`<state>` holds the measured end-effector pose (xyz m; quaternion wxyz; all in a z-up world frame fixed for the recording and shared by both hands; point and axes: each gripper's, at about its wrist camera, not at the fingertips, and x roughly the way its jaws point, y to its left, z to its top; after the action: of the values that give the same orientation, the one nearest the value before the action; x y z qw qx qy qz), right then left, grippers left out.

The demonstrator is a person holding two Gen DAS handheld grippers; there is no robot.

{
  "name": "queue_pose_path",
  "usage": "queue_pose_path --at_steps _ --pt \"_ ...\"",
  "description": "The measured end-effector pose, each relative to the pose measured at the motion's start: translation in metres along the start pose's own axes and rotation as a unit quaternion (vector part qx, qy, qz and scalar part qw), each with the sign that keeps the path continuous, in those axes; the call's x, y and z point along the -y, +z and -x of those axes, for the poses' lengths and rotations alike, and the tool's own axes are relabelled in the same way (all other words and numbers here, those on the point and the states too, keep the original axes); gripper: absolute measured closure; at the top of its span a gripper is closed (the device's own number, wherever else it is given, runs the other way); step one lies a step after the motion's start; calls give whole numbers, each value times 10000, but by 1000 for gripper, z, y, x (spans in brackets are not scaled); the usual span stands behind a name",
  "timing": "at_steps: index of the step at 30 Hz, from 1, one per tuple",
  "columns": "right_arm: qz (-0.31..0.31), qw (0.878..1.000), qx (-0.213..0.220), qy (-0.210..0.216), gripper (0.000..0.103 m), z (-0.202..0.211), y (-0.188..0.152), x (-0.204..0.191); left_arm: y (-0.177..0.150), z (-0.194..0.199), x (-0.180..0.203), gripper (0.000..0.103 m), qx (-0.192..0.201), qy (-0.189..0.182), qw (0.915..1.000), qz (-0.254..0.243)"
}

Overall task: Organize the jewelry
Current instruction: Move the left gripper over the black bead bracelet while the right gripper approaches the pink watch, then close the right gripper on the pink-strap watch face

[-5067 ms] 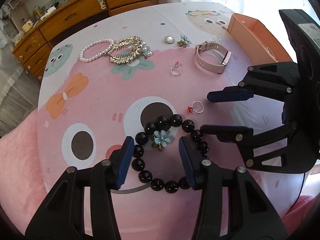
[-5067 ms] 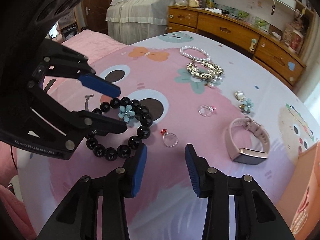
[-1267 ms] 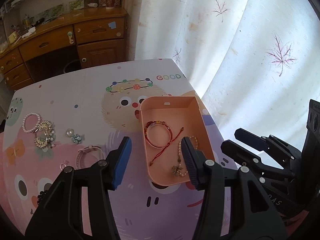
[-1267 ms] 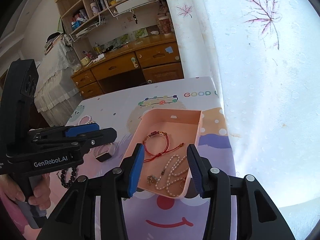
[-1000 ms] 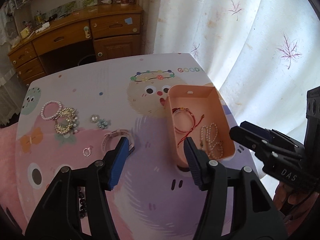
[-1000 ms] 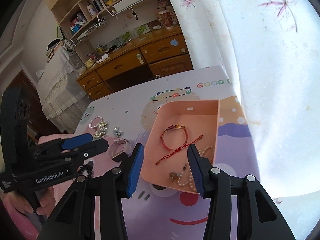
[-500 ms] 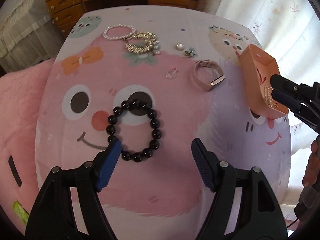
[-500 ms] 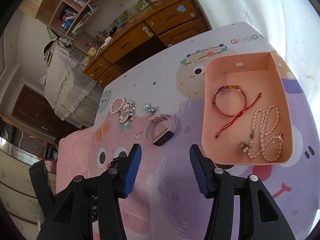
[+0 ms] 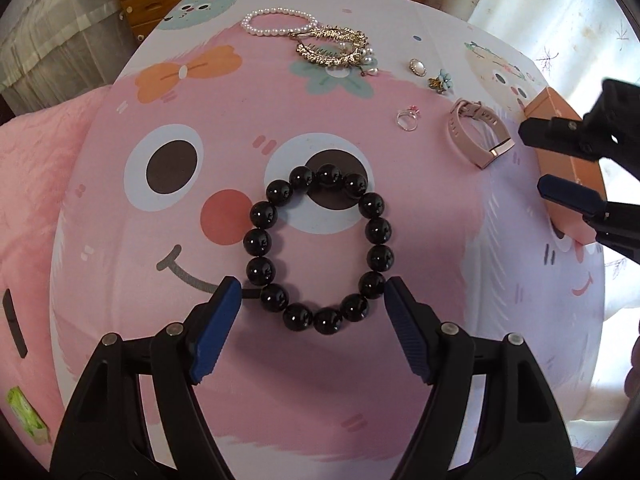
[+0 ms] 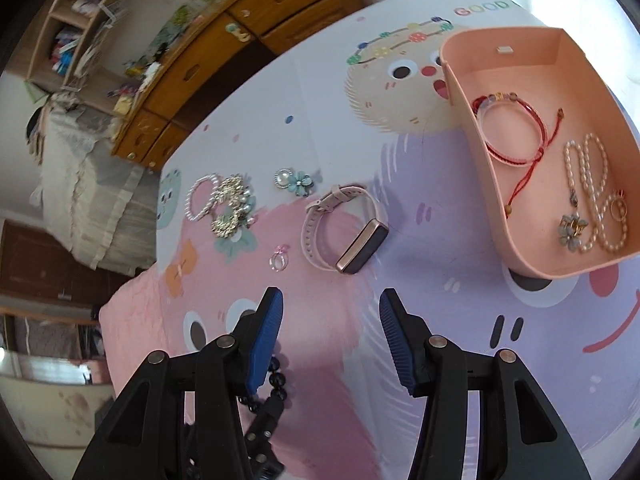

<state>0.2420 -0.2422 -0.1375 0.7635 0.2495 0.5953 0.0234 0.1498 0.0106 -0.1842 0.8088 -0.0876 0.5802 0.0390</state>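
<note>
A black bead bracelet [image 9: 256,240] lies flat on the pink cartoon tablecloth. My left gripper [image 9: 312,286] hangs over its near end with its jaws opening. Those near beads sit between the blue pads, which do not touch them. My right gripper [image 10: 331,300] is open and empty above the cloth, short of a pink watch [image 10: 344,232] and a small ring [image 10: 278,260]. The peach box [image 10: 532,40] at the right holds a red cord bracelet [image 10: 508,128], a pearl strand [image 10: 596,184] and a flower earring [image 10: 572,232].
At the far side lie a pearl bracelet [image 9: 276,20], a gold hair clip [image 9: 332,46], a pearl brooch [image 9: 417,66] and a flower earring [image 9: 442,82]. Wooden drawers [image 10: 192,76] stand behind the table. A pink blanket [image 9: 28,160] borders the left edge.
Both grippers have swung away from above the box toward the pink side of the table. The left one has come down over the black bracelet and its jaws stand wider.
</note>
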Motion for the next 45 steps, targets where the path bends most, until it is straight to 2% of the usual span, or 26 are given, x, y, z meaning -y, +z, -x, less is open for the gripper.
queue_pose_path --at_steps 5,8,12,15,18,23,25,29,32,39,45 --pt "-293 9991 37 -299 52 -21 4 -8 -1 -5 -2 28 207 207 9996 -25" --pt "-283 9985 75 -462 52 -31 9 -15 0 -5 -5 28 322 139 9993 -131" --pt "-256 9970 163 -717 53 -42 19 -25 3 -3 -17 28 466 -25 9989 -25" --pt "-179 9953 261 -914 59 -48 26 -28 6 -5 -20 28 557 -25 9984 -116" --pt "-111 9942 163 -1061 71 -59 31 -33 9 -6 -20 28 703 -23 9972 -246" --pt "-90 9920 161 -1249 80 -70 32 -21 14 -10 -16 29 827 52 9948 -586" --pt "-111 9925 118 -1210 85 -75 33 -20 16 -11 -19 34 873 31 9943 -605" --pt "-52 9926 140 -1206 91 -77 34 -17 19 -9 -24 54 974 13 9934 -611" --pt "-89 9932 154 -1154 94 -75 35 -11 21 -7 -30 76 1029 42 9935 -495" --pt "-264 9943 173 -1015 94 -72 29 -5 20 -6 -40 76 1050 -239 9932 -452" --pt "-344 9943 179 -989 94 -67 8 -6 17 -3 -48 76 1005 -371 9935 -373"
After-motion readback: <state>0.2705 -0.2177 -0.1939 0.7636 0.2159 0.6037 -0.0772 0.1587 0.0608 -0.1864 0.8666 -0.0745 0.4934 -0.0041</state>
